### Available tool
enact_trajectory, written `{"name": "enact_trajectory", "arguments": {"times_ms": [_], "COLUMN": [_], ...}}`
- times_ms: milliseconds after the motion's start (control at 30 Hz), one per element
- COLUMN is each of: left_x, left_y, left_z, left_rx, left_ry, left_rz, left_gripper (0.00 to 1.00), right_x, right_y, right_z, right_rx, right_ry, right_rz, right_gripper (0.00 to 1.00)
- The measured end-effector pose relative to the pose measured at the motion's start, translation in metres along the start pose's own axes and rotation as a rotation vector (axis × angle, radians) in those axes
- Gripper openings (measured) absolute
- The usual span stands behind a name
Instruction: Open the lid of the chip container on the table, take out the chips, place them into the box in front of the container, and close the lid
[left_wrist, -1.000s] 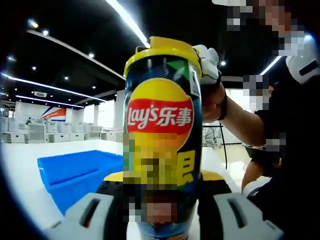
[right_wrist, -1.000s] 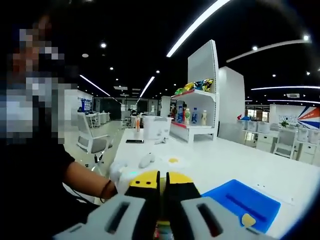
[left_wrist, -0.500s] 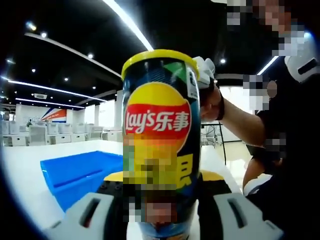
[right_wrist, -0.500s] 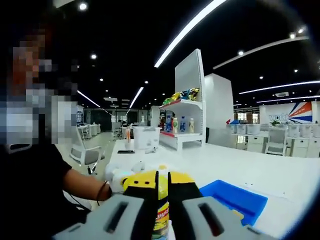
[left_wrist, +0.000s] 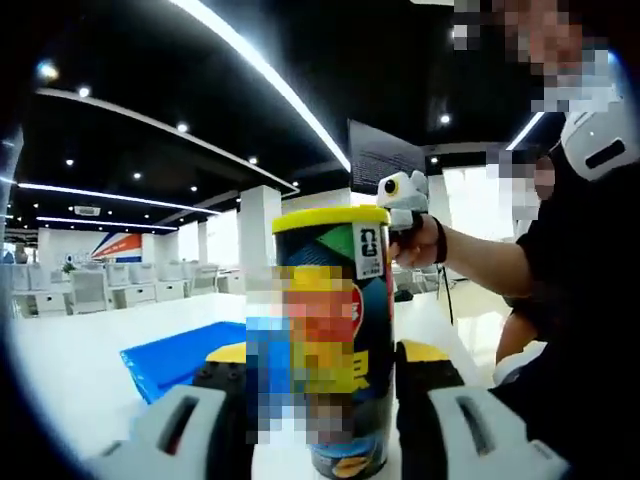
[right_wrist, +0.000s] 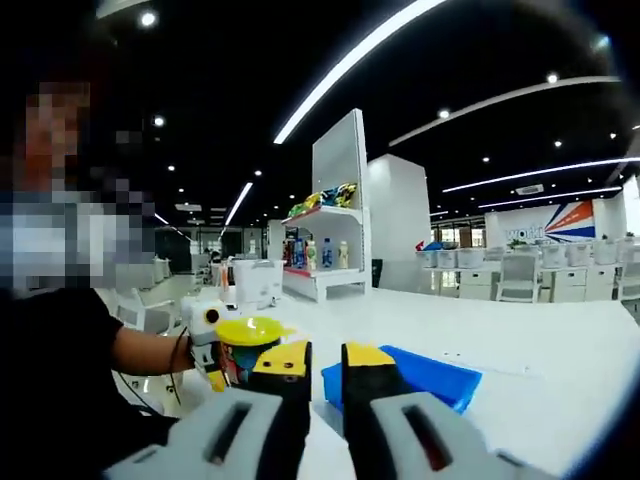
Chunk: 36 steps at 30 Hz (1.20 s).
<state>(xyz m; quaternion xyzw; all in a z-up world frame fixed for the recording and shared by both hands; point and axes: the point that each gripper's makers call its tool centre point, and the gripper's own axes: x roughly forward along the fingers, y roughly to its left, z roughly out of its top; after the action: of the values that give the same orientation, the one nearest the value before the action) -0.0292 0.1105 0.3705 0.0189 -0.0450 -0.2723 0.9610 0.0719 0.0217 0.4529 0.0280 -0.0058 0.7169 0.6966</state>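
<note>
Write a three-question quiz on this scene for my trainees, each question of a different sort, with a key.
1. True or false: the yellow lid sits on the chip can.
2. Which gripper holds the chip can? A. left gripper B. right gripper
3. Fill in: the box on the white table is ___ in colour.
Key: 1 true; 2 A; 3 blue.

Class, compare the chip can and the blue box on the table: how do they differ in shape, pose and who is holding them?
The chip can is a tall upright cylinder with a yellow lid; the blue box is low, flat and open. The can stands between the left tongs; the box lies untouched. Both rest on the white table.
</note>
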Motion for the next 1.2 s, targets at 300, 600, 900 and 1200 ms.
{"name": "enact_trajectory", "arguments": {"times_ms": [300, 600, 900, 1200], "left_x": [-0.027, -0.04, -0.042, -0.036], "left_y": [0.018, 0.049, 0.082, 0.12], "left_z": [0.002, -0.004, -0.019, -0.046], "left_rx": [0.009, 0.021, 0.019, 0.004], "left_ry": [0.018, 0.051, 0.073, 0.104], "left_rz": [0.052, 0.106, 0.137, 0.181], "left_gripper": [0.54, 0.54, 0.56, 0.6], "right_x": [-0.019, -0.026, -0.022, -0.003], "right_y": [-0.018, -0.033, -0.051, -0.067], "right_z": [-0.017, -0.042, -0.068, -0.094], "right_rx": [0.005, -0.008, -0.022, -0.08], "right_ry": [0.019, 0.049, 0.085, 0.116], "right_rz": [-0.026, -0.008, -0.006, 0.014], "right_gripper": [0.18, 0.29, 0.44, 0.55]}}
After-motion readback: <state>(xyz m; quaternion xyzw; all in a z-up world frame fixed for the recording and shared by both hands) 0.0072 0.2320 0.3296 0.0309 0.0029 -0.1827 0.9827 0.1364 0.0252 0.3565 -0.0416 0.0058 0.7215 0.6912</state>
